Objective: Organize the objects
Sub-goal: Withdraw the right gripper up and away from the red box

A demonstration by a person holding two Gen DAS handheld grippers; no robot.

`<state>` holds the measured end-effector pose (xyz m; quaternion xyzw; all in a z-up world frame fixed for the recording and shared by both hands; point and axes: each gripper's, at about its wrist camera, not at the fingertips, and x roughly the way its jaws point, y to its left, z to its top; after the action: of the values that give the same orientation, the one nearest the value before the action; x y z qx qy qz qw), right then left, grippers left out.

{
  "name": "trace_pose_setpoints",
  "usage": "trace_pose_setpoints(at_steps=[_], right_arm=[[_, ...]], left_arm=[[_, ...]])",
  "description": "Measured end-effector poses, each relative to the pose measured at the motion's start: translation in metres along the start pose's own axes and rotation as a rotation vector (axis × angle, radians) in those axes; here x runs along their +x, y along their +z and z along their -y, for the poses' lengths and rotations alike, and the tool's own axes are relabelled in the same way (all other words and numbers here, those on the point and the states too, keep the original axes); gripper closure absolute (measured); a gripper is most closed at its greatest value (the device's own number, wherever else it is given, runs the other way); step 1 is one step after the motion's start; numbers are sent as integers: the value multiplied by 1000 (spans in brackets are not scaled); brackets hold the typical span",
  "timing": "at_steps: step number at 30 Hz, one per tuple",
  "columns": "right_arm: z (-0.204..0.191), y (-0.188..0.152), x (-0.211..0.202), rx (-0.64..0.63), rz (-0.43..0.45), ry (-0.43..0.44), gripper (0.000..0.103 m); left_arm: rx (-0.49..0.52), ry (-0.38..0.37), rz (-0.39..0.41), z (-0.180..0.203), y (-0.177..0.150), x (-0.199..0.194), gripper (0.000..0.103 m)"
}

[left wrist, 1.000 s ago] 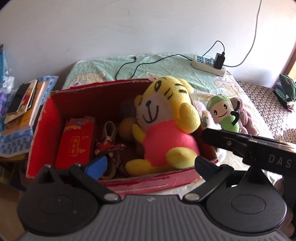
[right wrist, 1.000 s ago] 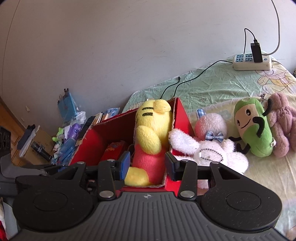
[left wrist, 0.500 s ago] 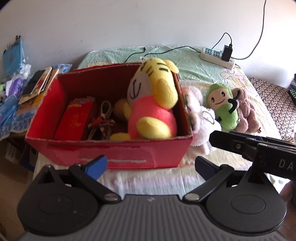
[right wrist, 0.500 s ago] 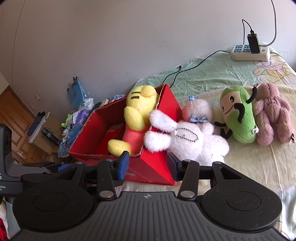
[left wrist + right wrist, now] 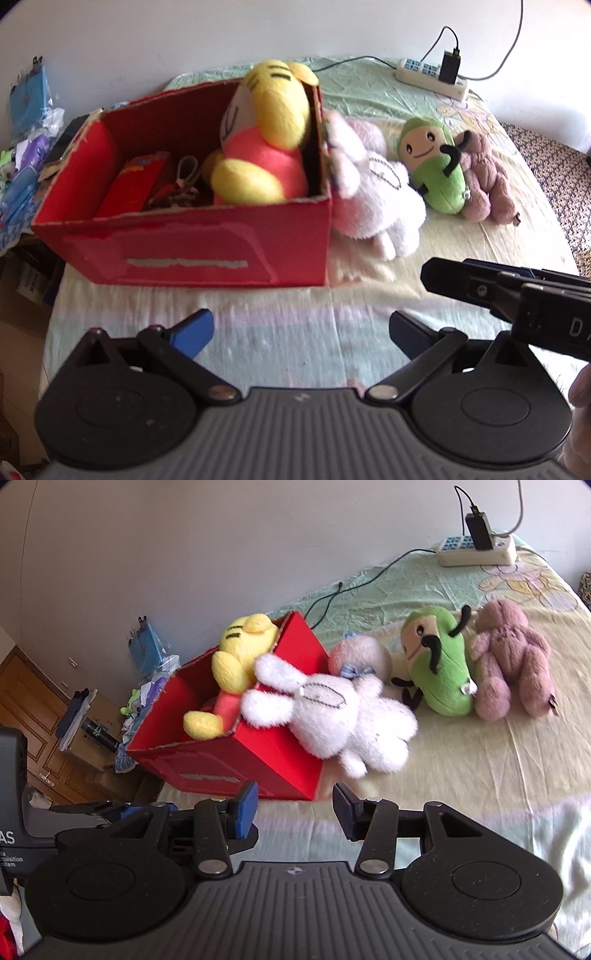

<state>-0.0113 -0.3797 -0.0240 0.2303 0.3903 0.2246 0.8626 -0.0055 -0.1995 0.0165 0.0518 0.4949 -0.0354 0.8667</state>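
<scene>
Bedsheet [image 5: 480, 768] is lying bare beneath both grippers, left [image 5: 301, 326] and right [image 5: 293, 810], jaws parted, gripping nothing. White plush rabbit [image 5: 343, 720], ahead of the right gripper, is leaning against the red box [image 5: 258, 753]; judged soft, light; pinch its body.

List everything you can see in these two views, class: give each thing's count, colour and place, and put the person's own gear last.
Box: 1, red, on the bed's left side.
Tiger plush: 1, yellow and pink, inside the box.
Packet: 1, red, inside the box.
Rabbit plush: 1, white, leaning on the box's right wall.
Bean plush: 1, green, right of the rabbit.
Bear plush: 1, mauve, beside the bean.
Power strip: 1, white, far end of the bed.
Bedsheet: 1, pale yellow-green, under everything.
Left gripper: 1, black, open, empty.
Right gripper: 1, black, open, empty.
</scene>
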Motion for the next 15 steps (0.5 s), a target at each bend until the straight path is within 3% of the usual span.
trace_pose_setpoints(at_steps=[15], right_arm=[[30, -16, 0, 134, -22, -100, 54]], left_arm=[[106, -17, -72, 23, -7, 37, 2]])
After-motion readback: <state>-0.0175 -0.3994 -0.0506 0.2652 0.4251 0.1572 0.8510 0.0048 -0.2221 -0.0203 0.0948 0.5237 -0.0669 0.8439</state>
